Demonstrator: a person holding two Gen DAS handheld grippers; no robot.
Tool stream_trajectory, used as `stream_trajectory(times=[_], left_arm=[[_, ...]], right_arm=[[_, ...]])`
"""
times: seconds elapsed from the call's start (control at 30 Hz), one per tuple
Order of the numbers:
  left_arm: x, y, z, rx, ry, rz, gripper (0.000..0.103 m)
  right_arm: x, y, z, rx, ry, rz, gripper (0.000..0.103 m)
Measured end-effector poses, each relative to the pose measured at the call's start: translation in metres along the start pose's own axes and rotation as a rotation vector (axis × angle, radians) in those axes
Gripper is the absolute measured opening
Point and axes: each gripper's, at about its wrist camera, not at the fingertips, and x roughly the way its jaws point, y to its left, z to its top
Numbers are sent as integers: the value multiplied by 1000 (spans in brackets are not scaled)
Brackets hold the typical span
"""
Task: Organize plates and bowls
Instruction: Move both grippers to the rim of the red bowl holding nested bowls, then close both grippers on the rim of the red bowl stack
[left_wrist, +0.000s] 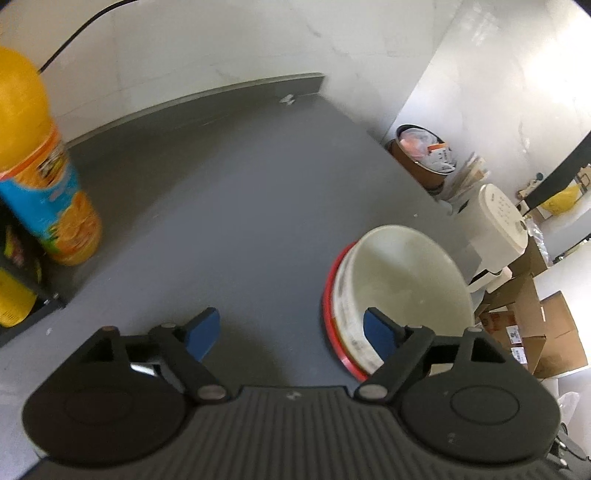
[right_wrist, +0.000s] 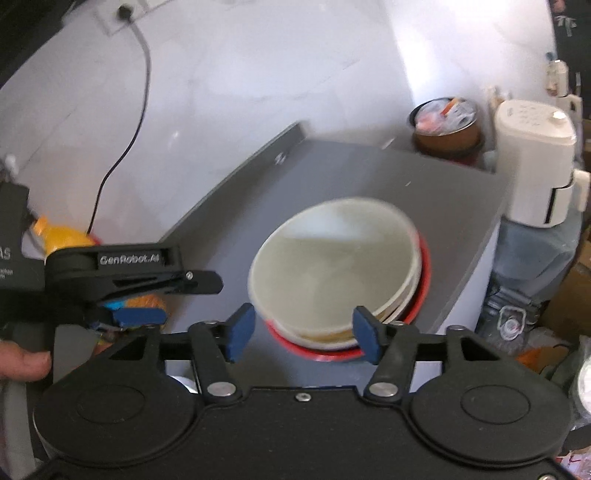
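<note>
Left tool (left_wrist: 291, 334) released, blue pads spread wide, nothing between them, hovering over the grey bench (left_wrist: 229, 206). Right pad of it (left_wrist: 378, 334) just in front of the stack's outer wall; contact impossible to tell. Right tool (right_wrist: 303, 330) likewise released, blue pads apart, empty, poised above the near edge of the same stack.

Landmark: stack of cream bowls (right_wrist: 332, 258) nested one in another, seated on a red plate (right_wrist: 421, 291), standing near the right-hand edge of the bench. Top bowl slightly tilted, rim blurred in the right wrist view. Seen from the left wrist as one cream bowl (left_wrist: 402, 280) with the red rim (left_wrist: 327, 295) beneath it.

Left of the stack, well apart: orange juice bottle (left_wrist: 48, 177), upright, blue and orange label, beside a dark rack holding yellow items. Beyond the stack, off the bench: brown bin (left_wrist: 421, 155) full of rubbish, white appliance (left_wrist: 498, 221), cardboard boxes (left_wrist: 543, 332). Behind the stack: pale wall with a black cable (right_wrist: 125, 125) running down from a socket.
</note>
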Motion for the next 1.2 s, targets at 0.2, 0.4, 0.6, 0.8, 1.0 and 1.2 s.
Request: stream_trajectory(times=[0.2, 0.4, 0.6, 0.8, 1.0, 1.2], left_arm=[[12, -22, 10, 36, 0, -25, 86], [28, -37, 16, 60, 4, -54, 86], [47, -44, 20, 69, 31, -74, 86], [67, -46, 25, 65, 44, -91, 85], [85, -42, 27, 51, 70, -88, 80], [92, -30, 26, 32, 108, -112, 57]], right_arm=[[-4, -28, 12, 69, -54, -53, 79], [1, -54, 20, 140, -58, -97, 85], [12, -76, 25, 199, -44, -125, 85], [25, -98, 23, 285, -15, -126, 85], [41, -105, 19, 335, 23, -111, 82], [50, -98, 15, 338, 44, -91, 82]])
